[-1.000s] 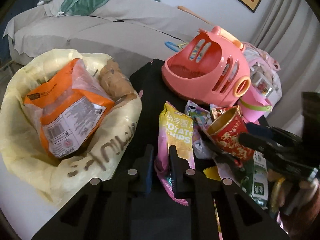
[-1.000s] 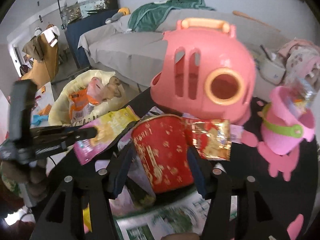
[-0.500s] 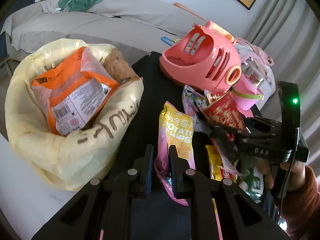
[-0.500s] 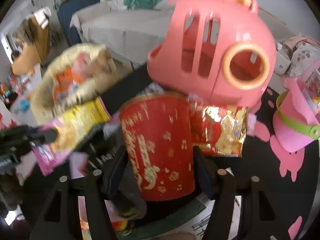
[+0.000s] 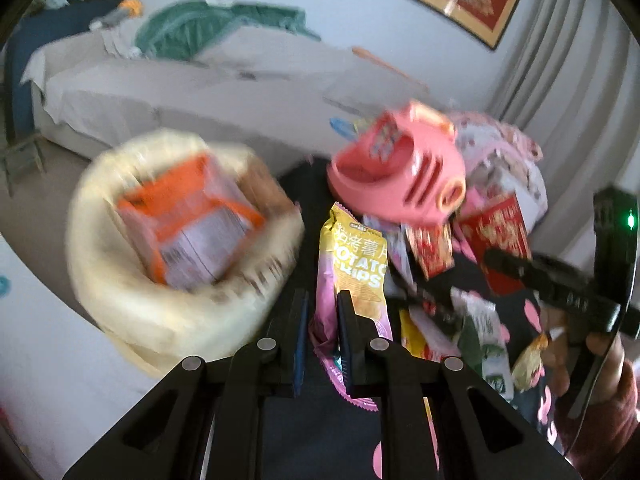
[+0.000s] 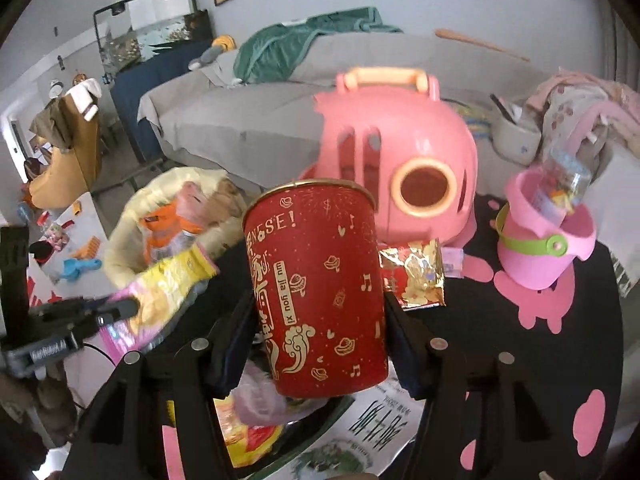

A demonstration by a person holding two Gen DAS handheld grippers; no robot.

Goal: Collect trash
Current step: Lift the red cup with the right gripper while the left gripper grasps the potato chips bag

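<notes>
My left gripper is shut on a yellow and pink potato chips bag and holds it above the black table. It also shows in the right wrist view. My right gripper is shut on a red paper cup with gold print and holds it upright above the table. The cup also shows in the left wrist view. A pale yellow trash bag stands open to the left, with an orange packet inside.
A pink toy basket and a pink bucket stand on the black table. A red and gold wrapper and several other wrappers and papers lie below the grippers. A grey sofa is behind.
Both grippers have risen with their loads. The cup is now lifted higher and held upright. The left wrist view has tilted up and is blurred by motion.
</notes>
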